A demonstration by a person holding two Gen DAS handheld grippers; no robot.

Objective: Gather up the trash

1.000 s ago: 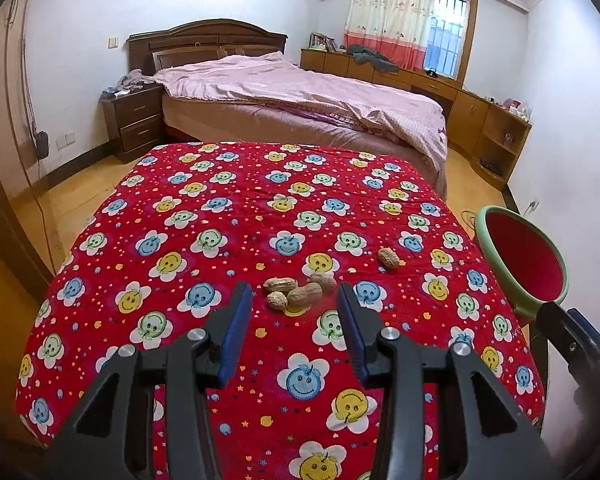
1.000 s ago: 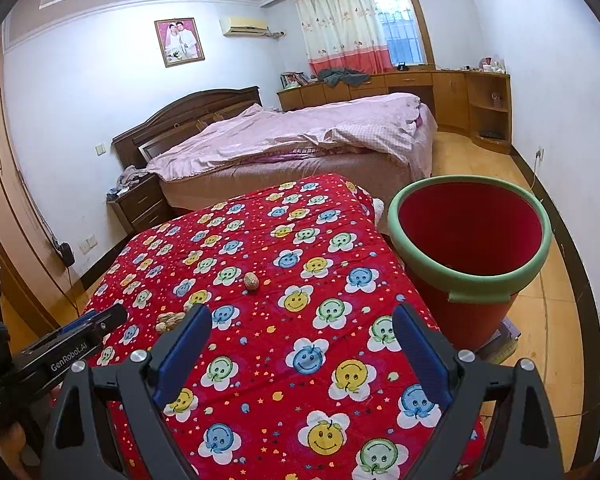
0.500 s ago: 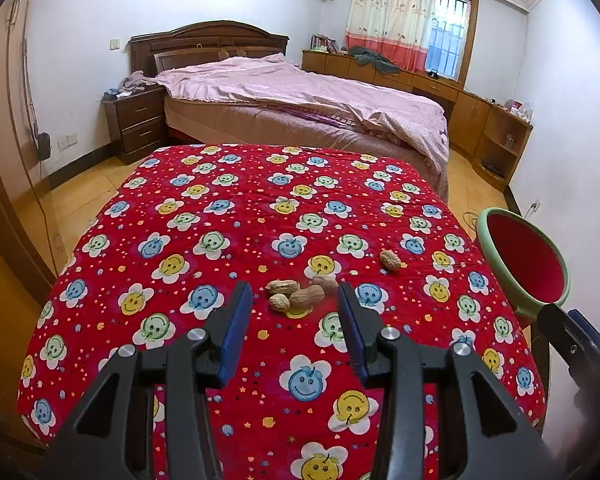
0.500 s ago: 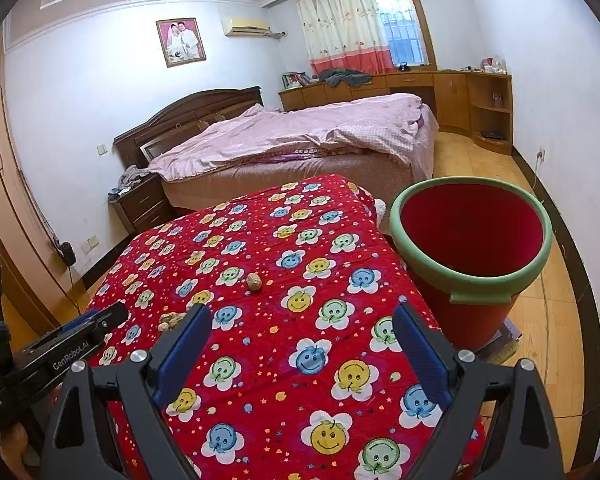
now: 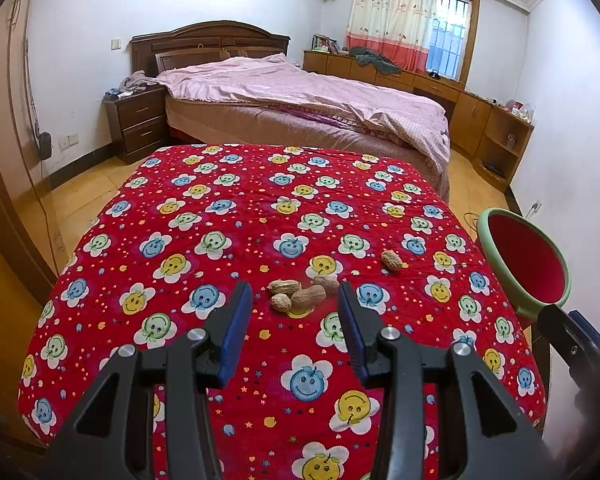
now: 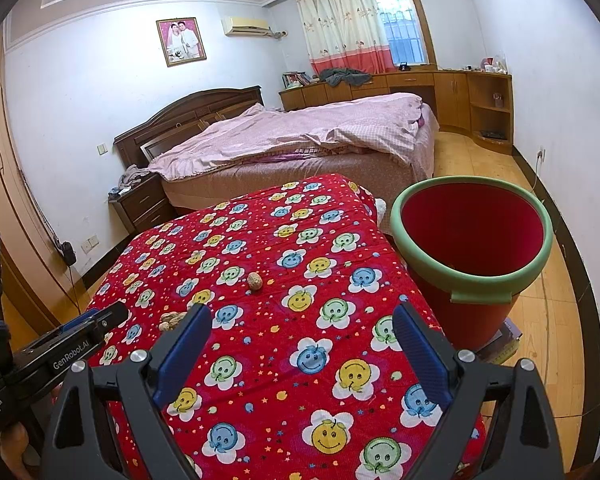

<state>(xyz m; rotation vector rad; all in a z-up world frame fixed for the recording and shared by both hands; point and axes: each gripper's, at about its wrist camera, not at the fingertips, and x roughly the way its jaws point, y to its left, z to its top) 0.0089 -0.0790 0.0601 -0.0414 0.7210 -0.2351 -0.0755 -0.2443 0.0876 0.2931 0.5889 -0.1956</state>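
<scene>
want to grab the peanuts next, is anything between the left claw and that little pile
Nothing visible stands in the way. The left claw is open with nothing in it, and the peanut pile lies just ahead of its tips on the bare red cloth. One single peanut lies off toward the bucket, clear of that path.

left gripper [image 5: 296, 300] (half-open), right gripper [image 6: 302, 322] wide

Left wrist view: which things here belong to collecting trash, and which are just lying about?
Belongs to the job:
- cluster of peanuts
- lone peanut
- red bin
- left gripper, open, empty

Just lying about:
- pink bedding
- grey clothes on the cabinet
- nightstand
</scene>
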